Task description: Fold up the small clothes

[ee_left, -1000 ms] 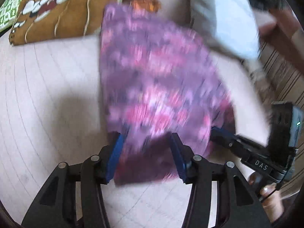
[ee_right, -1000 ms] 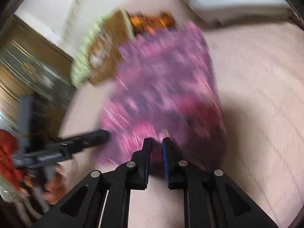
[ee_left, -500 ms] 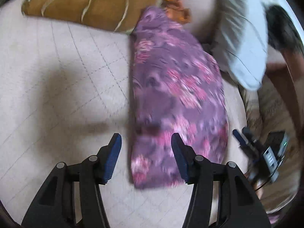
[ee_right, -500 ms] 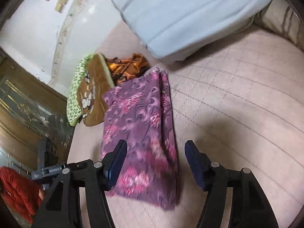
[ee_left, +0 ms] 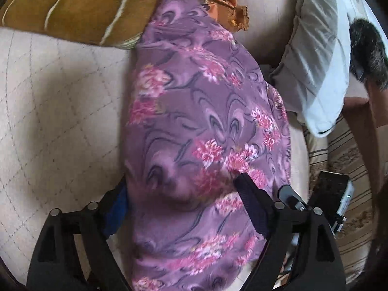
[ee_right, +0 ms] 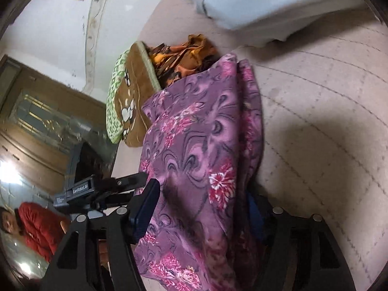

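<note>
A purple garment with pink flowers (ee_left: 206, 126) lies folded into a long strip on the beige quilted bed (ee_left: 60, 121). Its near end runs between the fingers of my left gripper (ee_left: 184, 196), whose jaws are opening. The left blue pad sits at the strip's left edge and the right finger rests over the cloth, without pinching it. In the right wrist view the same garment (ee_right: 206, 145) passes between the fingers of my right gripper (ee_right: 201, 206), which stands open. The cloth's thick folded edge partly hides its right finger.
A brown cushion with a green border (ee_right: 128, 101) and a crumpled orange cloth (ee_right: 184, 55) lie at the strip's far end. A pale blue pillow (ee_left: 315, 60) lies to the right. A person in a red jacket (ee_right: 36, 230) stands beside the bed.
Both grippers have let go of the garment's near edge and spread their jaws. They moved forward over the strip, which now lies flat and still.
</note>
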